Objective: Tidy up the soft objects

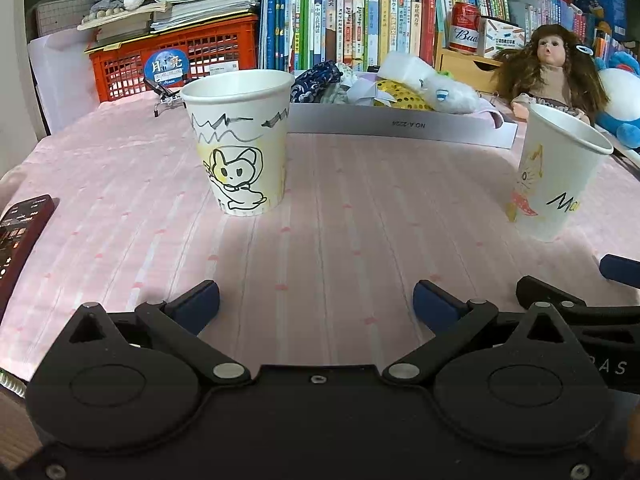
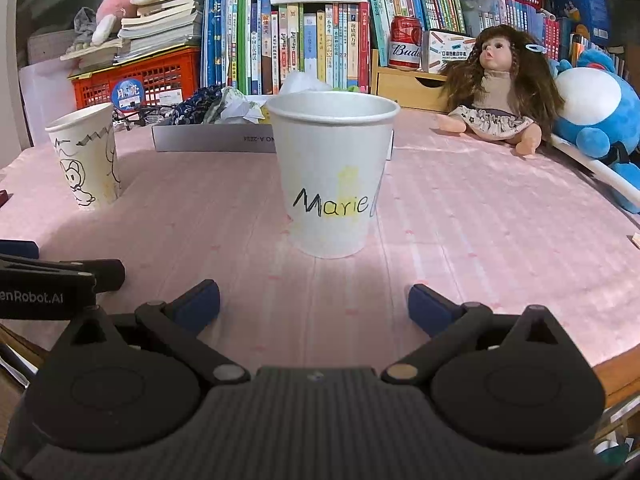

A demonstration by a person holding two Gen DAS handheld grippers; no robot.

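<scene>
A table draped in a pink striped cloth, smooth with faint small motifs, fills both views. The left gripper hovers low over the cloth, its black linkage arms ending in blue pads spread wide apart with nothing between them. Ahead of it, slightly left, stands an upright tapered paper cup with a rabbit drawing, outlined in black marker with yellow shading. The right gripper is likewise spread wide and holds nothing; directly ahead of it stands a second white paper cup lettered "Marie".

Behind the cups lies a shallow grey cardboard box heaped with crumpled soft things: dark patterned fabric, white fluff, yellow dotted cloth. To the right, a doll with long frizzy brown hair and a frilled skirt sits on the cloth, beside a plump blue plush toy. Upright books line the back.
</scene>
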